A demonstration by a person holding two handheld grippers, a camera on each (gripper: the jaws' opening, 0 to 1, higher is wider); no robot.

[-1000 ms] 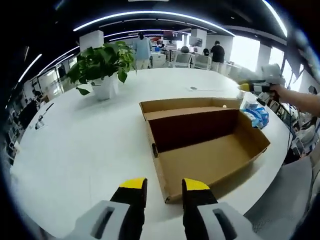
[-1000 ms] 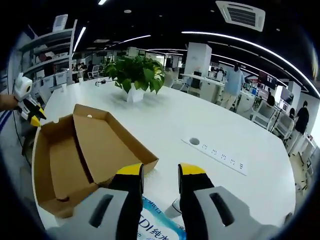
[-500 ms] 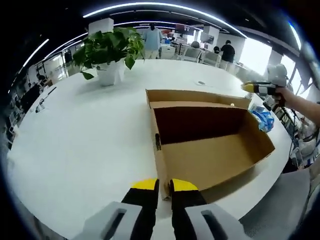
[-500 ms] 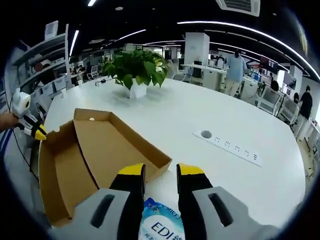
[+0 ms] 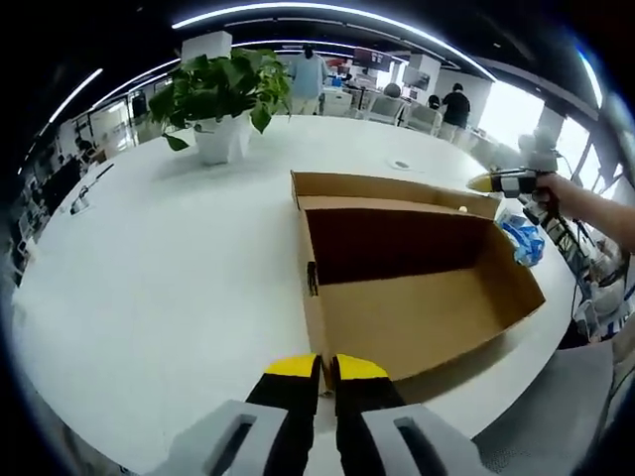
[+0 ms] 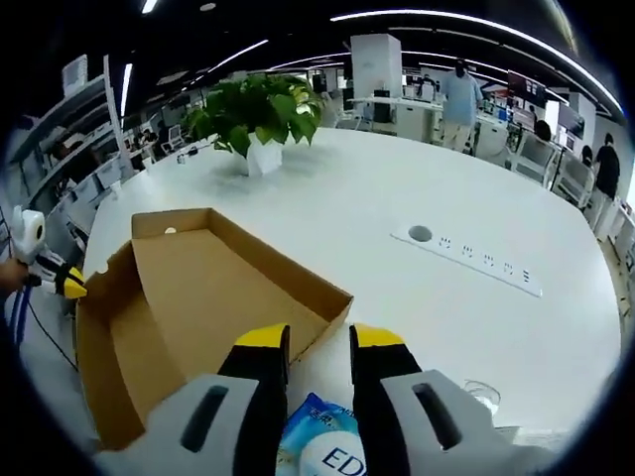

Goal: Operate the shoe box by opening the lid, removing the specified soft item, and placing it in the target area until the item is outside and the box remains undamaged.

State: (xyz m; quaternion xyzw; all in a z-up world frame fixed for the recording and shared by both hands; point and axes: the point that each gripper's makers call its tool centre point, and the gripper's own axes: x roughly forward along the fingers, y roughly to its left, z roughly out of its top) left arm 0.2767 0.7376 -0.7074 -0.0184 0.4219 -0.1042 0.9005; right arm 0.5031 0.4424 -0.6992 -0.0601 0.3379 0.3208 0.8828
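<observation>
Left gripper view: my left tool hovers low over the white round worktop, jaws nearly together, holding nothing, at the near corner of one open brown cardboard shoe box. My right tool sits beyond the box, jaws slightly apart over a blue-and-white soft pack lettered "ED". One potted green plant stands far off.

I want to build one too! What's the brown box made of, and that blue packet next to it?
The box looks like plain matte brown cardboard, with folded flaps. The blue packet seems to be glossy soft plastic: it's shiny, crinkled and printed.
</observation>
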